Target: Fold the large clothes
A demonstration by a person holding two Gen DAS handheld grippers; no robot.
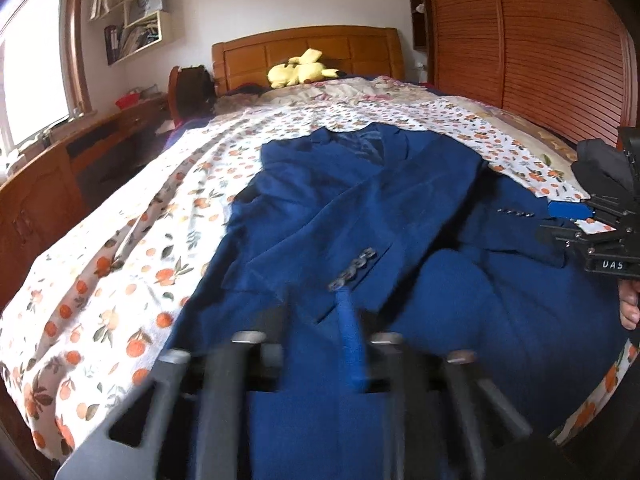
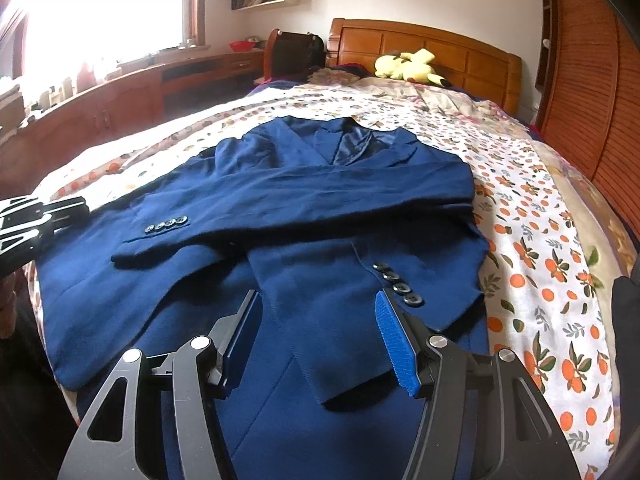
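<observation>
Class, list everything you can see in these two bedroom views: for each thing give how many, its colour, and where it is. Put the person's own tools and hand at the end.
Jacket: one, dark blue, spread on the bed, both sleeves folded across its front.
Bedspread: one, white with orange fruit print, covering the bed.
Plush toy: one, yellow, lying by the headboard.
Headboard: one, orange-brown wood, far end of the bed.
Wall shelves: white, upper left wall, holding books.
Wardrobe doors: brown, slatted, right of the bed.
Red bowl: one, on the desk by the window.
Right tool: black with blue pads, open above the jacket's hem.
Left tool: black, blurred, over the jacket.
Hand: partly visible, gripping the right tool.
</observation>
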